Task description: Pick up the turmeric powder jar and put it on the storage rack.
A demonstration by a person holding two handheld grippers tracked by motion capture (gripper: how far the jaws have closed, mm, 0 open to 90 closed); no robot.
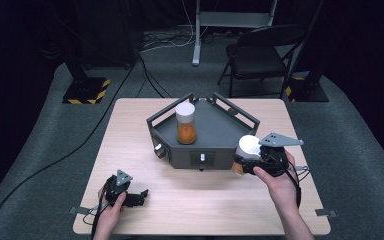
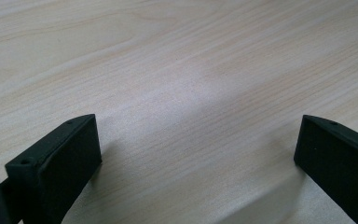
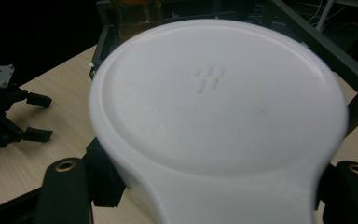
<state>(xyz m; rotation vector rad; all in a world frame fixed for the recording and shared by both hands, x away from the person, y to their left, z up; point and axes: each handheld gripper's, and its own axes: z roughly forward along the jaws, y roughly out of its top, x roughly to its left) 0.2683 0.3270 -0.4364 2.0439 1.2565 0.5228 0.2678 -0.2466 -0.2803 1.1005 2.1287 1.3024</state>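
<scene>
At the near left of the counter (image 1: 145, 220), the left claw (image 1: 141, 195) is resting low over the bare wood, its jaws standing wide apart with nothing between them. Further in and to the right, the right claw (image 1: 241, 165) is gripping a white-lidded jar (image 1: 248, 149) with orange contents, its jaws pressing against the jar's sides just below the lid. This jar is hanging in the air beside the near right corner of the dark grey tray stand (image 1: 215, 132), apart from the counter surface. Farther back, a second white-lidded jar (image 1: 185, 123) holding orange contents is standing upright on the stand's left part.
</scene>
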